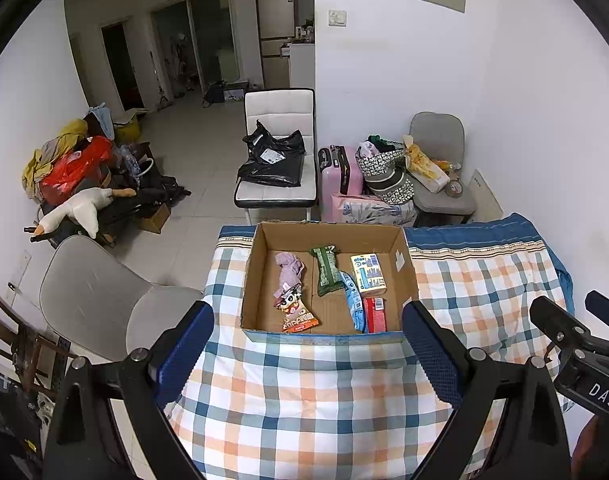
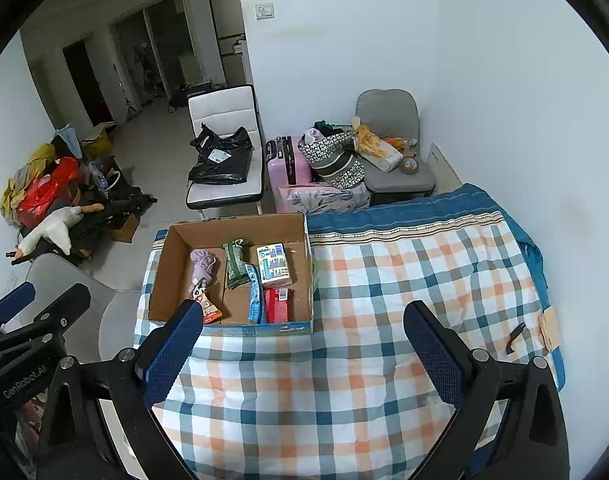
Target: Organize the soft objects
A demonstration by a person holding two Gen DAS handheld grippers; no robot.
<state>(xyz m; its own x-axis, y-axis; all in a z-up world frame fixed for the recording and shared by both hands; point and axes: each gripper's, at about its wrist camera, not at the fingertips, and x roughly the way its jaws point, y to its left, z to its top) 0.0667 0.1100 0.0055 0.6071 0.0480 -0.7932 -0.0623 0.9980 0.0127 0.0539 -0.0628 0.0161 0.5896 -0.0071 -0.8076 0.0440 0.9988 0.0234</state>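
Note:
An open cardboard box (image 1: 407,264) (image 2: 309,248) sits on a checked quilt (image 1: 304,392) (image 2: 384,280). In it lie a lilac cloth (image 1: 289,268) (image 2: 203,261), an orange snack pouch (image 1: 297,314) (image 2: 210,308), a green packet (image 1: 326,270) (image 2: 234,264), a blue packet (image 1: 354,304) (image 2: 255,294), a yellow tissue pack (image 1: 369,274) (image 2: 274,266) and a red pack (image 1: 375,314) (image 2: 277,306). My left gripper (image 1: 308,328) is open and empty, hovering before the box. My right gripper (image 2: 304,332) is open and empty, to the box's right.
A grey chair (image 1: 104,300) stands left of the quilt. A white chair with a black bag (image 1: 274,156), a pink suitcase (image 1: 340,176) and a second grey chair (image 1: 440,168) stand behind. A pile with a goose plush (image 1: 76,210) lies at left. A small black item (image 2: 514,338) lies on the quilt.

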